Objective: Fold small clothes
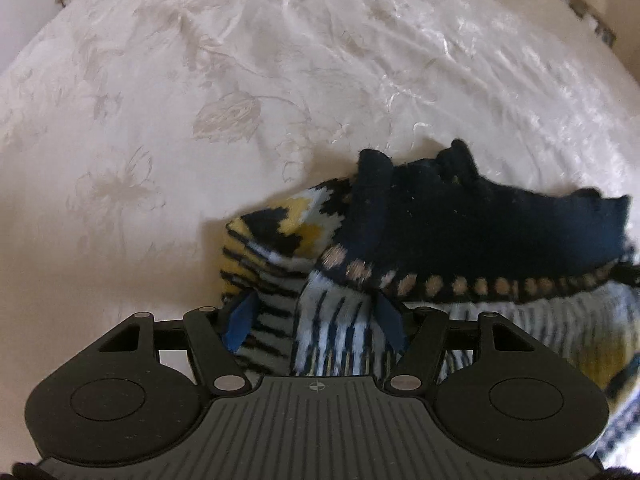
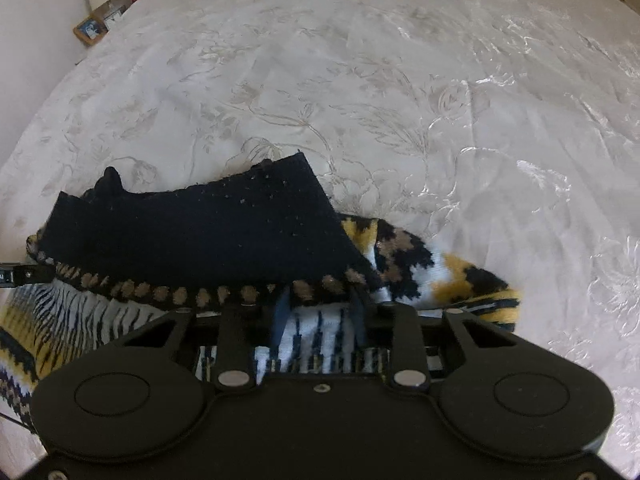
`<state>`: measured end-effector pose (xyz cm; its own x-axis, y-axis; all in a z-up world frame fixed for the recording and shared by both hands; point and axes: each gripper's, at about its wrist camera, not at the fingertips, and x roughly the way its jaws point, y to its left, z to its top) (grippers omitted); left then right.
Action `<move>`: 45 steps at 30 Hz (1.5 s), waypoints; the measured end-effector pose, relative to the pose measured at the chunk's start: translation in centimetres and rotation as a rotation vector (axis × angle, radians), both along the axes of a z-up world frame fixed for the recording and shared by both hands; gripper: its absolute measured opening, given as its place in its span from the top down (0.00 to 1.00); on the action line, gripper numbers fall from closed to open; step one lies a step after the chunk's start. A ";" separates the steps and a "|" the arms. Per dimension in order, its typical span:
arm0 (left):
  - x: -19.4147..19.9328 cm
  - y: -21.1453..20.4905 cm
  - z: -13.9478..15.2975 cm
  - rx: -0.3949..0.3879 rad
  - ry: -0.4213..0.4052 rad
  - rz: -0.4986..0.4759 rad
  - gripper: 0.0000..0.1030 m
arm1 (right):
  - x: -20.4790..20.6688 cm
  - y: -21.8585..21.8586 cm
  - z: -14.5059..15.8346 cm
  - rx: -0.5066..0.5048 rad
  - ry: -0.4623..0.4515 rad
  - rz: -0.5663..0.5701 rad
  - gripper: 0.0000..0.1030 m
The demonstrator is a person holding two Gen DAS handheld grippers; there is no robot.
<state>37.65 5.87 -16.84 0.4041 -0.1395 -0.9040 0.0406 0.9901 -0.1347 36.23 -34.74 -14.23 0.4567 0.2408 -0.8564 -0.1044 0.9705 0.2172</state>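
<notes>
A knitted garment (image 1: 460, 220), dark navy with a band of tan dots and a white, black and yellow patterned part, lies on a white bedspread (image 1: 160, 100) embroidered with flowers.

Left wrist view: the left gripper (image 1: 316, 316) points steeply down at the garment's near edge. Its blue pads (image 1: 242, 320) stand spread, with striped white-and-black knit lying between them; the pads do not visibly press on it. The navy fold lies just beyond the fingertips, extending to the right.

Right wrist view: the right gripper (image 2: 318, 312) stands over the same garment (image 2: 200, 232), its jaws narrower, with the dotted band and striped knit between them. Whether the pads pinch the cloth cannot be told. The navy fold extends leftward; the yellow-patterned part lies right of the fingertips.

A framed picture (image 2: 90, 30) stands beyond the bed.
</notes>
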 end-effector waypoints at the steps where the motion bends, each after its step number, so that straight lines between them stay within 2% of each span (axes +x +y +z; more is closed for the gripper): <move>1: -0.5 0.5 0.4 -0.024 -0.007 0.008 0.39 | -0.2 -0.1 0.4 0.017 -0.006 -0.004 0.55; 2: -1.2 0.9 0.8 -0.049 -0.016 0.012 0.38 | -0.8 -0.3 0.9 0.035 -0.016 -0.012 0.48; 3: -2.0 1.2 1.1 -0.071 -0.020 0.013 0.34 | -1.4 -0.6 1.4 0.059 -0.032 -0.022 0.37; 5: -3.5 1.7 1.4 -0.095 -0.017 0.010 0.25 | -3.0 -1.4 2.1 0.105 -0.052 -0.030 0.25; 8: -6.1 2.5 0.8 -0.113 0.011 0.019 0.23 | -5.5 -2.9 2.6 0.128 -0.054 -0.062 0.23; 11: -8.6 3.6 -0.1 -0.151 0.034 0.085 0.22 | -8.3 -4.9 2.5 0.157 -0.041 -0.118 0.11; 14: -10.5 4.5 -1.2 -0.213 0.068 0.140 0.20 | -10.3 -7.1 1.8 0.181 -0.013 -0.190 0.10; 16: -11.0 4.3 -1.7 -0.230 0.074 0.137 0.17 | -11.2 -8.1 1.1 0.205 0.022 -0.229 0.09; 18: -10.7 3.9 -2.0 -0.233 0.074 0.116 0.07 | -11.8 -8.6 0.4 0.241 0.050 -0.248 0.08; 26: -6.7 1.4 -2.9 -0.321 0.059 0.088 0.07 | -10.3 -8.3 -1.6 0.411 0.062 -0.271 0.03; 29: -5.9 0.4 -3.2 -0.290 0.082 0.090 0.07 | -9.6 -7.6 -2.1 0.442 0.064 -0.260 0.02; 31: -6.1 0.3 -3.0 -0.279 0.082 0.109 0.17 | -9.6 -7.4 -2.3 0.449 0.067 -0.258 0.02; 32: -6.4 0.4 -2.9 -0.277 0.084 0.126 0.31 | -9.7 -7.4 -2.3 0.446 0.070 -0.257 0.07; 33: -6.7 0.7 -2.8 -0.283 0.090 0.137 0.49 | -9.9 -7.5 -2.2 0.441 0.077 -0.259 0.24; 34: -7.0 1.2 -2.7 -0.307 0.095 0.138 0.58 | -10.2 -7.7 -2.2 0.432 0.094 -0.263 0.37; 35: -7.2 1.6 -2.6 -0.322 0.098 0.138 0.73 | -10.4 -7.8 -2.3 0.427 0.118 -0.260 0.61; 36: -7.3 1.9 -2.4 -0.329 0.100 0.133 0.82 | -10.5 -7.9 -2.1 0.441 0.124 -0.247 0.62; 39: -7.5 2.2 -1.1 -0.355 0.096 0.106 0.85 | -10.7 -7.2 -0.8 0.392 0.121 -0.207 0.66; 45: -10.0 2.4 1.8 -0.426 0.075 0.099 0.85 | -12.6 -7.6 2.7 0.459 0.097 -0.229 0.67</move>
<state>27.69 8.32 -15.03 0.3698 -0.4699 -0.8016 -0.0773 0.8442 -0.5305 23.67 -42.38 -11.50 0.4650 0.5052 -0.7270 0.1410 0.7685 0.6242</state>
